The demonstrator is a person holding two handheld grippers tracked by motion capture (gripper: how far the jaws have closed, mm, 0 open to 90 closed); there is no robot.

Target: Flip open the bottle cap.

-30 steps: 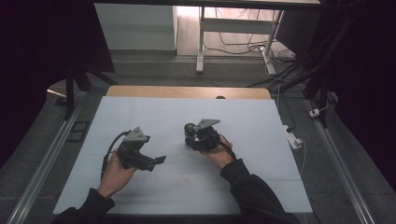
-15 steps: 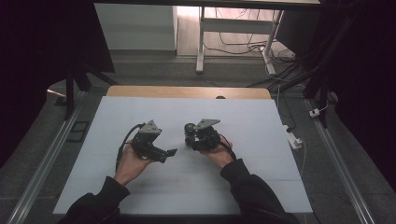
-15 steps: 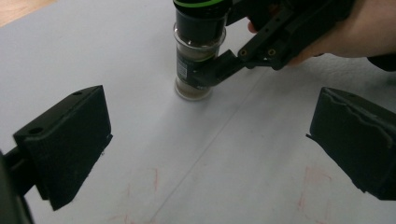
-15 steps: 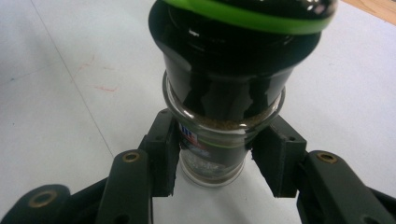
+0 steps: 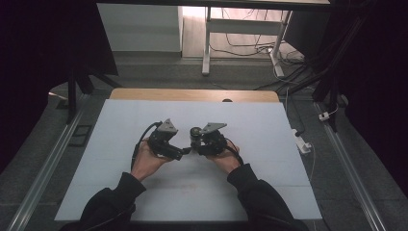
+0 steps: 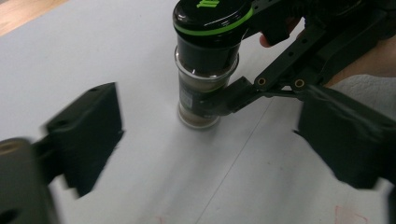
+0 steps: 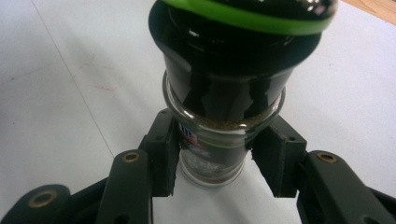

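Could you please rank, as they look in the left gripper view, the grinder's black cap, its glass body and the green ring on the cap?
1. black cap, clearly widest, though nearest the camera
2. glass body
3. green ring, only a thin band

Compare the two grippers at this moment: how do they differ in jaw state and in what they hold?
The right gripper is clamped on the glass body of the spice jar; the left gripper holds nothing. Right jaws are pressed to the jar; left jaws stand apart, having just been closing. Both are black and hand-held above the white table.
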